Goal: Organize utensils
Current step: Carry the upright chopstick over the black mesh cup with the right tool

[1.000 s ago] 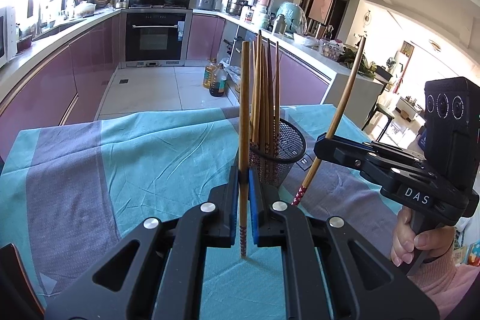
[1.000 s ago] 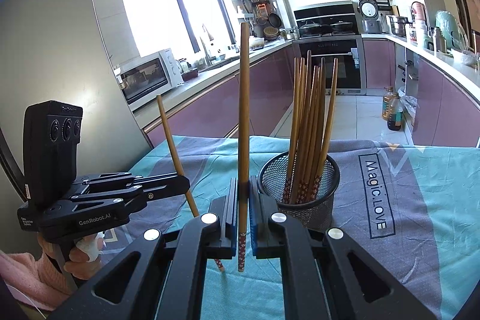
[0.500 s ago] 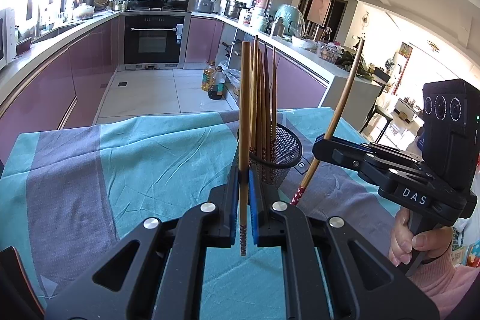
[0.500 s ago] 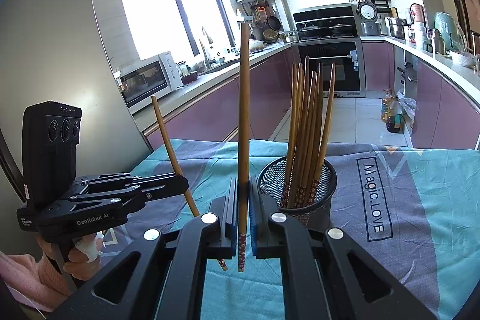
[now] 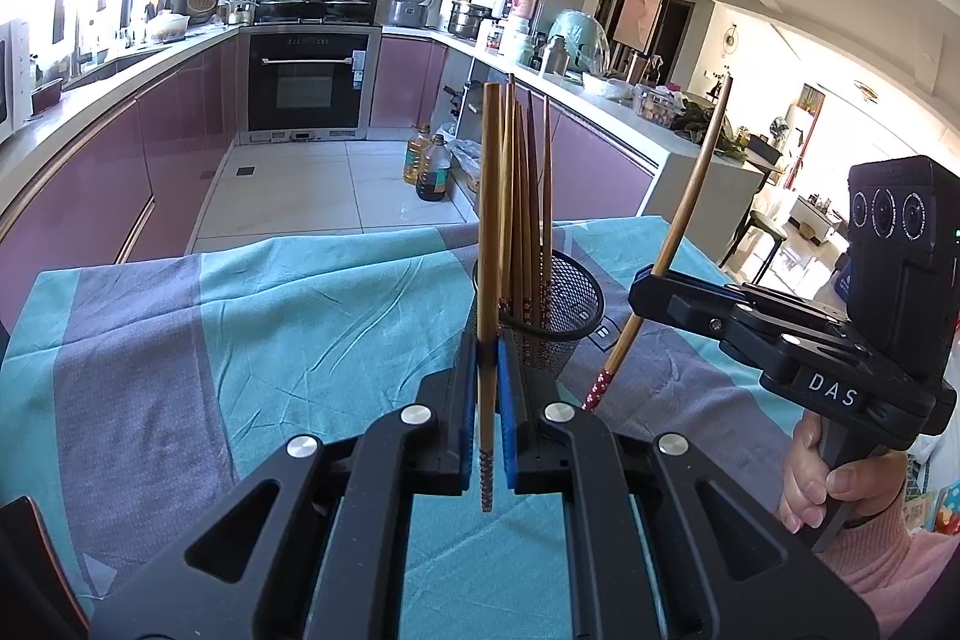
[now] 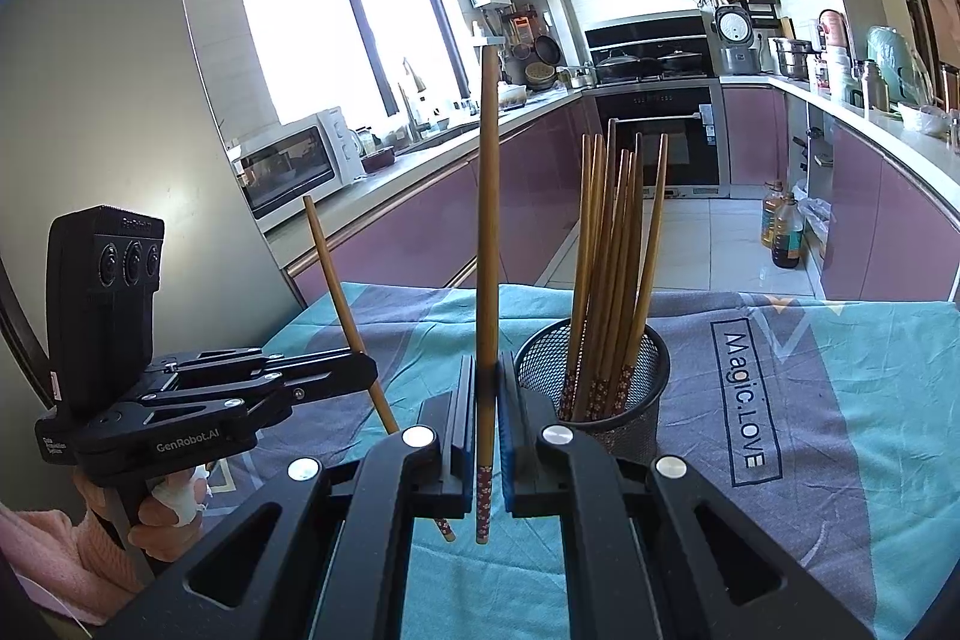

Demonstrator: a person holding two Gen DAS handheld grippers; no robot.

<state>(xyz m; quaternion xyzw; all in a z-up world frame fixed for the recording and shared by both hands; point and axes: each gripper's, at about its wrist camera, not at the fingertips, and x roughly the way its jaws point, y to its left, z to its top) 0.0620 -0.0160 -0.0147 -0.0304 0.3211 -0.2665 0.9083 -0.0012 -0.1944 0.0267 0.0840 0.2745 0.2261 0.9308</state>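
My left gripper (image 5: 487,340) is shut on one wooden chopstick (image 5: 491,220), held upright with its patterned end down. Just behind it stands a black mesh holder (image 5: 570,298) with several chopsticks in it. To its right my right gripper (image 5: 645,287) grips a second, slanted chopstick (image 5: 690,214). In the right wrist view my right gripper (image 6: 487,370) is shut on its upright chopstick (image 6: 487,250). The mesh holder (image 6: 651,370) stands close on the right. My left gripper (image 6: 363,373) holds its leaning chopstick (image 6: 336,280) at the left.
A teal and grey cloth (image 5: 240,340) covers the table, with "Magic.LOVE" printed (image 6: 744,400) to the right of the holder. Beyond the table's far edge (image 5: 300,244) lie the kitchen floor and oil bottles (image 5: 429,163). A hand in a pink sleeve (image 5: 840,496) holds each handle.
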